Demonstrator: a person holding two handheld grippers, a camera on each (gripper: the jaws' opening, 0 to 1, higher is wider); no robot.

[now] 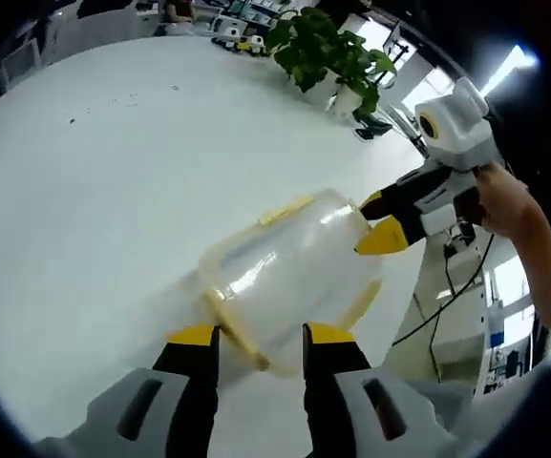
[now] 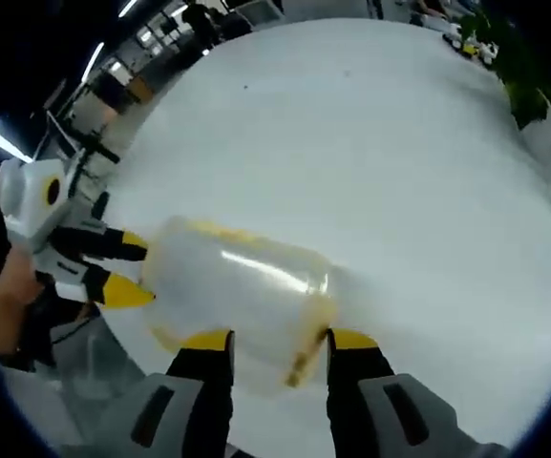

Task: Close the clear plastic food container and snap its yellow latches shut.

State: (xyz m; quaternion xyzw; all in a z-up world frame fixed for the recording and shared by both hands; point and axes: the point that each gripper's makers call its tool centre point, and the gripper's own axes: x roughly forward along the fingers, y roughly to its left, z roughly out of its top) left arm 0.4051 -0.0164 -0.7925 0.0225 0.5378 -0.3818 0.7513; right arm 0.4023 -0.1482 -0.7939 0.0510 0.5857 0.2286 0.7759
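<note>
Clear plastic food container [image 1: 289,286], low centre of the left gripper view, lying on its side on the white desk [image 1: 94,191] near the desk's edge, held at both ends. Left gripper [image 1: 259,334] with yellow-tipped fingers [image 1: 193,336] set apart to either side of the near end, seemingly pressing its walls. Right gripper [image 1: 378,221] reaching in from the right of the same view, fingers narrow, tips against the far end; firmness of pinch impossible to tell. In the right gripper view, same container [image 2: 242,291] lower centre, right gripper [image 2: 281,341] bracketing one end, left gripper [image 2: 127,272] at the left touching the other.

Yellow trim [image 1: 285,210] running along the rim, latches not clearly told apart from it. Looks empty, so probably light; thin clear walls likely to flex and slide on the smooth desk. Best taken at the stiffer rim, not the mid-wall; latches probably needing a firm, squared push.

Potted plant [image 1: 328,52] upper right, well apart.
</note>
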